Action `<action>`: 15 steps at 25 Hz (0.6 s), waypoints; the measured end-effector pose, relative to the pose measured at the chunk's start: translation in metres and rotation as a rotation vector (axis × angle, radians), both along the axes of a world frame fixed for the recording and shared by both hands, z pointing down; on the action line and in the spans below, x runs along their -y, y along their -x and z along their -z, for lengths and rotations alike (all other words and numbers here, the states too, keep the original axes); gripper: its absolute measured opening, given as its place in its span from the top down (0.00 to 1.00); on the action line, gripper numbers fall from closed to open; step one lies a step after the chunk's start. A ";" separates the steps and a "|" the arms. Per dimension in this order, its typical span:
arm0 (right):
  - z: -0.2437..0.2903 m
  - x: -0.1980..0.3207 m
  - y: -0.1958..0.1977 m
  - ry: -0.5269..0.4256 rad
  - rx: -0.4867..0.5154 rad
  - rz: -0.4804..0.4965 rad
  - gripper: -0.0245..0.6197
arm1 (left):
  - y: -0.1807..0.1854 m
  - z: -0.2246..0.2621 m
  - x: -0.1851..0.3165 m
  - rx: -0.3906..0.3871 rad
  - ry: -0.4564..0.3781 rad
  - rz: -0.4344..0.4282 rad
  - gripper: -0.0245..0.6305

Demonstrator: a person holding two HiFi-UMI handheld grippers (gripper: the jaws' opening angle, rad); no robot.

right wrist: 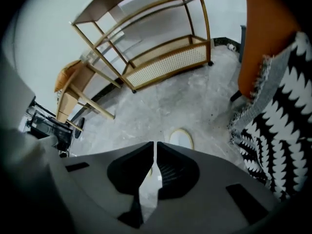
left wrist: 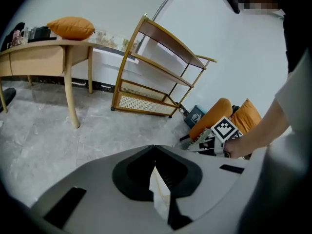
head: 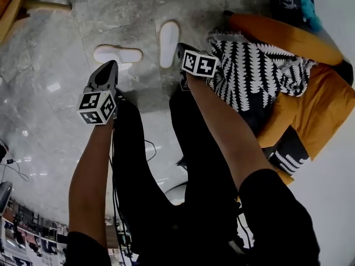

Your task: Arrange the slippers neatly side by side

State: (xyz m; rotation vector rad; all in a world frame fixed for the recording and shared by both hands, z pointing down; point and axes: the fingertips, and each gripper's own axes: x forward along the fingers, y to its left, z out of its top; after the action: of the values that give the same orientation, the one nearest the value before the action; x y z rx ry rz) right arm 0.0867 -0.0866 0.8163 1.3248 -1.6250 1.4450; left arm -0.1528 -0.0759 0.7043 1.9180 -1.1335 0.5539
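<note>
Upper centre of head view, crosswise slipper (head: 117, 54) and lengthwise slipper (head: 169, 43) sit on the floor (head: 138, 15) at a right angle, not yet paired; left gripper (head: 109, 66) jaws shut, empty, right gripper (head: 181, 50) jaws a crack apart, empty, both hovering clear, likely lining up a regrip.

On the floor (head: 138, 15) I've got left slipper (head: 117, 54) crosswise, right slipper (head: 169, 43) lengthwise near its right end, not touching. Blanket (head: 249, 71) lies on cushions (head: 310, 110) right of both; shelf rack (right wrist: 161, 57) behind them.
</note>
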 end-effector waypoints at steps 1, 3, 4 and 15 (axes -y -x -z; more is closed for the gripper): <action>0.020 0.004 0.002 -0.028 0.017 0.002 0.90 | -0.001 0.012 0.002 0.002 -0.001 -0.004 0.94; 0.059 0.005 0.008 -0.073 0.069 -0.006 0.90 | -0.002 0.040 0.005 0.003 -0.004 -0.005 0.94; 0.078 0.006 0.012 -0.096 0.091 -0.009 0.91 | -0.002 0.054 0.007 0.002 -0.008 -0.002 0.94; 0.240 0.017 0.030 -0.397 0.153 -0.053 0.91 | -0.015 0.161 0.019 -0.061 -0.082 0.069 0.94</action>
State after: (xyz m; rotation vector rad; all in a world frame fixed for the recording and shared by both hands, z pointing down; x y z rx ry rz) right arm 0.0563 -0.1040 0.5760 1.5082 -2.0716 1.3250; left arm -0.1378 -0.0945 0.5429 1.9443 -1.1940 0.4143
